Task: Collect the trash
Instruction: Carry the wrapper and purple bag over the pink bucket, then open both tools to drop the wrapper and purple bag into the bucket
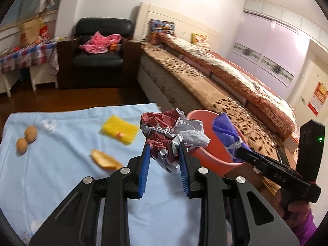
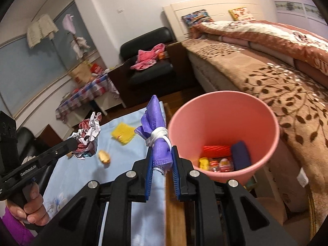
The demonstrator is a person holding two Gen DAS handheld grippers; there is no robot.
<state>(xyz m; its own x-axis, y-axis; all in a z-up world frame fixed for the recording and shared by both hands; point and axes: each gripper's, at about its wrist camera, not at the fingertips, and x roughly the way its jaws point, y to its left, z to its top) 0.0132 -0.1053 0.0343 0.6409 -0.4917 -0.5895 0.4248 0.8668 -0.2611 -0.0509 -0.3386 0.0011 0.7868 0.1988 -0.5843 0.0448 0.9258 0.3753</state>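
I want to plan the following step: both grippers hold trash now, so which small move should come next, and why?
Probably carry the right gripper a little further over the pink bin and let go. It grips the purple face mask just beside the rim, not yet above the opening. The left gripper with its crumpled wrapper is farther away.

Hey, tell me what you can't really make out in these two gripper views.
- Bin contents: right wrist view shows only the tops; the wall hides the rest.
- Small white scrap on the blue cloth: left wrist view, too blurred to identify.
- Crumpled wrapper: print unreadable, creased.
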